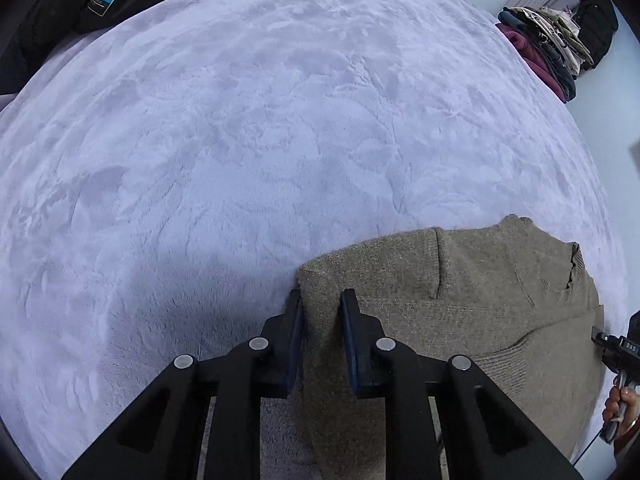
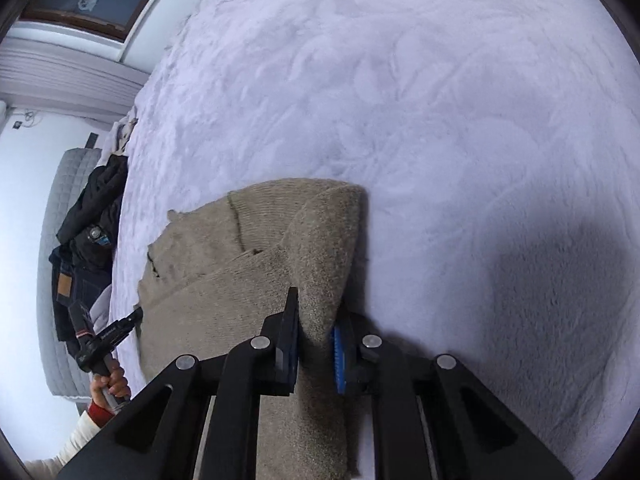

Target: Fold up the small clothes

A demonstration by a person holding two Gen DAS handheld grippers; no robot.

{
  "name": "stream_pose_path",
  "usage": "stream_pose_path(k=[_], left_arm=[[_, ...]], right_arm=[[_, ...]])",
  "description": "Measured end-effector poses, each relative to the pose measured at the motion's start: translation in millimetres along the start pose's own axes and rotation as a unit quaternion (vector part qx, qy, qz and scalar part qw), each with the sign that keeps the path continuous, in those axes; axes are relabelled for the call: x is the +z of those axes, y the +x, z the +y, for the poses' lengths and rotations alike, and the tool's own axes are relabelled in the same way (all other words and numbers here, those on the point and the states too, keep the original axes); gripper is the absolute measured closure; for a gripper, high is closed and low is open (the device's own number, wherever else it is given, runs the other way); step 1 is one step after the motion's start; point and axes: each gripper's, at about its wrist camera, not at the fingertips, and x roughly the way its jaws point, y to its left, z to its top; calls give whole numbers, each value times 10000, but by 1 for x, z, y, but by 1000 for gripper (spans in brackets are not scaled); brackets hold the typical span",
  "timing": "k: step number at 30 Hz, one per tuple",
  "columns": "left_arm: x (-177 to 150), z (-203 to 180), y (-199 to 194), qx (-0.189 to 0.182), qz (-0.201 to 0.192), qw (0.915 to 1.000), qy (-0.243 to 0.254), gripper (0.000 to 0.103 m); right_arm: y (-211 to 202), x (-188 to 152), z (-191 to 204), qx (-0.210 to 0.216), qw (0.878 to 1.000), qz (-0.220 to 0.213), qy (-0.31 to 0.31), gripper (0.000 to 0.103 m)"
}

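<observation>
Left wrist view showed our left gripper [image 1: 320, 312] with its fingers clamped on a raised pinch of the brown knit sweater [image 1: 460, 300], at the sweater's left edge. The sweater lay on the pale fleecy blanket [image 1: 280, 120] of the bed, near the edge closest to us, partly folded already, with a ribbed band crossing it. In the right wrist view our right gripper [image 2: 316, 320] likewise had its fingers closed on a fold of the sweater [image 2: 224, 280] at its right edge.

We judged the main risk to be a shallow grip: each pair of fingers held only a narrow ridge of loose knit, so a quick lift could let the cloth slide out on one side and leave the fold crooked. Pulling the two hands unevenly could also stretch the knit or drag the layers underneath askew, since the plush blanket would cling to the wool. If either pinch had caught blanket pile along with the sweater, we could not tell; that would tug the bedding up too. The clothes pile [image 1: 552, 40] at the bed's far corner sat well apart and posed no hazard.
</observation>
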Motion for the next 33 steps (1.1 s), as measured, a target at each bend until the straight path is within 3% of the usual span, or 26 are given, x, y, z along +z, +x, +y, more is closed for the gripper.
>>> stream_pose_path(k=[1, 3, 4, 5, 7, 10, 11, 13, 14, 16, 22, 25, 29, 33], left_arm=[[0, -1, -1, 47, -11, 10000, -5, 82], [-3, -4, -6, 300, -32, 9995, 11, 70], [-5, -5, -11, 485, -55, 9988, 25, 51], [-8, -6, -16, 615, -97, 9981, 38, 40], [-16, -10, -27, 714, -157, 9973, 66, 40], [-32, -10, -42, 865, -135, 9961, 88, 39], [-39, -12, -46, 963, -149, 9952, 135, 23], [-53, -16, -58, 1059, -226, 9939, 199, 3], [-59, -18, -62, 1043, -241, 9940, 218, 3], [-71, -24, -67, 984, -185, 9947, 223, 3], [-101, -39, -55, 1258, 130, 9913, 357, 3], [-112, -31, -47, 1396, 329, 9891, 346, 3], [-123, -13, -46, 1534, 493, 9869, 124, 3], [-134, -3, -57, 1449, 508, 9881, -65, 3]], right_arm=[[3, -1, -1, -24, 10000, -46, -12, 87], [2, -4, 2, -87, 9998, -157, -53, 81], [0, -5, 4, -102, 9998, -181, -33, 77], [-3, -6, 7, -146, 9997, -190, -30, 73], [-11, -8, 15, -334, 9991, -217, -141, 59], [-32, -16, 32, -961, 9927, -521, -505, 58], [-41, -19, 38, -1084, 9903, -657, -576, 58], [-56, -22, 46, -1048, 9886, -882, -631, 59], [-60, -24, 51, -986, 9884, -929, -684, 60], [-59, -28, 64, -923, 9882, -834, -897, 74], [-8, -48, 55, -1406, 9856, -131, -928, 75], [-11, -53, 47, -1235, 9887, -307, -791, 74], [-22, -60, 59, -1417, 9848, -265, -974, 68], [-38, -78, 71, -1303, 9851, -268, -1090, 64]])
